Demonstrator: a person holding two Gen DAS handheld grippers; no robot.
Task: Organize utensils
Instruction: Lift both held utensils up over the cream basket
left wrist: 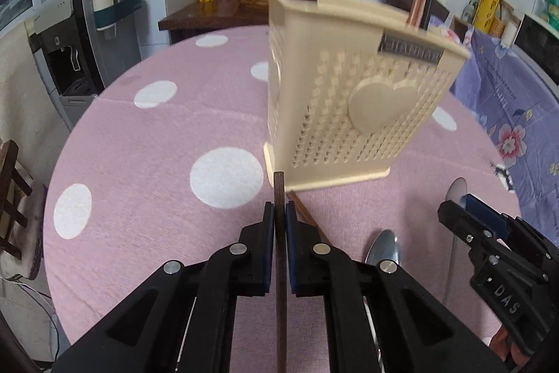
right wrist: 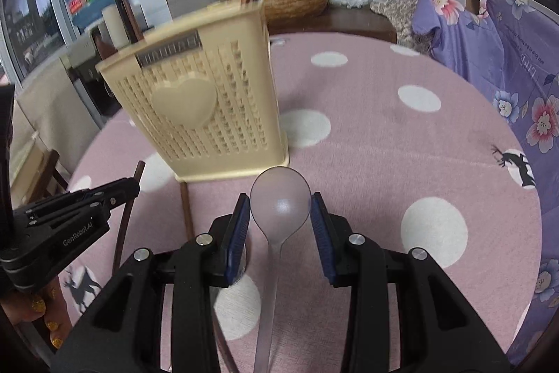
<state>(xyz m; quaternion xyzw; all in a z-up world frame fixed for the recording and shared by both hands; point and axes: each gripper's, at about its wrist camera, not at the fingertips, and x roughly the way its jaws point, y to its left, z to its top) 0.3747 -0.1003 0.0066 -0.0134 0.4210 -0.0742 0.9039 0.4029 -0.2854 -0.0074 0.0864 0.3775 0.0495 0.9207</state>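
A cream slotted utensil holder (left wrist: 349,100) (right wrist: 209,107) with a raised heart stands on the pink dotted tablecloth (left wrist: 157,145), with chopsticks and a dark wooden utensil in it. My left gripper (left wrist: 279,210) is shut on a dark brown chopstick (left wrist: 278,191) that points toward the holder's base. A second chopstick (left wrist: 307,219) (right wrist: 185,208) and a metal spoon (left wrist: 382,247) lie on the cloth just beyond it. My right gripper (right wrist: 280,200) is shut on the bowl of a clear plastic spoon (right wrist: 270,268), just in front of the holder. Each gripper shows in the other's view: the right gripper (left wrist: 459,201) and the left gripper (right wrist: 134,184).
A purple flowered cloth (right wrist: 506,65) drapes along the table's right edge. Behind the table stand a wooden sideboard (left wrist: 209,13) with a woven basket and bottles, and a water dispenser (left wrist: 70,41) at the left. A hand with gold nails (right wrist: 38,306) holds the left gripper.
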